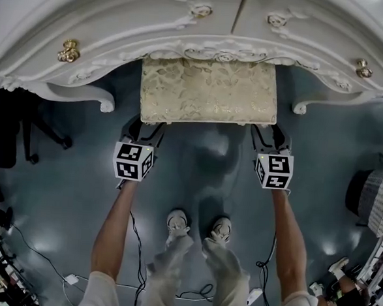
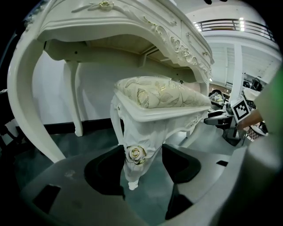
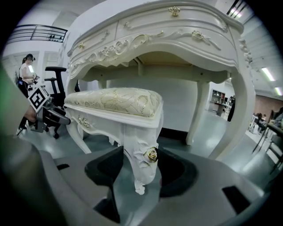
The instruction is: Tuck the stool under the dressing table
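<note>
A white carved stool with a cream patterned cushion [image 1: 209,91] stands with its far half under the white dressing table [image 1: 122,20]. My left gripper [image 1: 147,128] is at the stool's near left corner and my right gripper [image 1: 266,136] at its near right corner. In the left gripper view the jaws [image 2: 141,165] are shut on a stool leg with a gold rose [image 2: 135,154]. In the right gripper view the jaws [image 3: 140,170] are likewise shut on the other front leg [image 3: 143,154]. The table's arched front [image 3: 177,39] rises just beyond the cushion [image 3: 117,99].
The dressing table's curved legs [image 1: 103,100] [image 1: 300,108] flank the stool. A black office chair [image 1: 10,130] stands at the left. Cables [image 1: 137,269] run over the grey floor by the person's shoes [image 1: 177,221]. A striped object [image 1: 378,198] sits at the right edge.
</note>
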Tool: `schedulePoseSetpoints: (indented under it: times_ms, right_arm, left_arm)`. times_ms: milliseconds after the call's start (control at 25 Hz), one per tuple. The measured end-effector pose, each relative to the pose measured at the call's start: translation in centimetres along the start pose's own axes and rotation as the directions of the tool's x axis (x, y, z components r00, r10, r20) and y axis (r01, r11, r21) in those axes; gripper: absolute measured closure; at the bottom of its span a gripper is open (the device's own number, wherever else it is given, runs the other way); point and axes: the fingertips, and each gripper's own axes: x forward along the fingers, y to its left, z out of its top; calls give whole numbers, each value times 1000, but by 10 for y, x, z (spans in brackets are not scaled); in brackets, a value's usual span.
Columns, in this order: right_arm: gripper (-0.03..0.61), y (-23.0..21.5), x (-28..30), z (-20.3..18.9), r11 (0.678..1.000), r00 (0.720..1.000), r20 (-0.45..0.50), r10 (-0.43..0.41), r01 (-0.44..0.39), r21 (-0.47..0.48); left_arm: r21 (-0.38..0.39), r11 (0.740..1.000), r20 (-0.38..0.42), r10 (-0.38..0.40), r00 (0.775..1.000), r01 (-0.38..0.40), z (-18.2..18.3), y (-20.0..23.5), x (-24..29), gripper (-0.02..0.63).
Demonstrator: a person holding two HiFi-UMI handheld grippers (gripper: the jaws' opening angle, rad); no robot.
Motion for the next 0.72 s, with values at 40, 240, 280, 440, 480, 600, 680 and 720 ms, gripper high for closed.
schedulePoseSetpoints:
  times_ms: [40,240,280,440,480,600,680,720]
  right_arm:
    - [333,-1,3,2,1000,1000,3,0,0,-2]
    - [332,-7,18,13,1000,1000,20,-2,2,-2]
    - [331,-8,21,15,1000,1000,23,-3,3,-1]
    - [330,-14,35,24,1000,1000,30,-4,4,-6]
    - [330,-14,38,26,1000,1000,30,-4,4,-10]
    - [330,-18,45,30,1000,1000,28,-8,8,-17]
    - [329,-19,50,33,1000,999,33,-12,13,-16]
    - [328,-20,53,35,1000,999,36,-14,15,-14]
  left_arm:
    - [0,1000,0,3,1000,-3,2,2,3,357]
    - [0,1000,0,16,1000,-16,14,12,17,354]
    - [-1,1000,-1,20,1000,-20,16,14,20,354]
    - [5,1000,3,28,1000,-28,27,22,31,354]
    - [7,1000,4,31,1000,-31,29,24,33,353]
    - [12,999,6,32,999,-32,34,28,41,353]
    - [12,999,8,32,999,-32,39,32,46,353]
    - [13,999,10,34,999,-34,41,34,49,352]
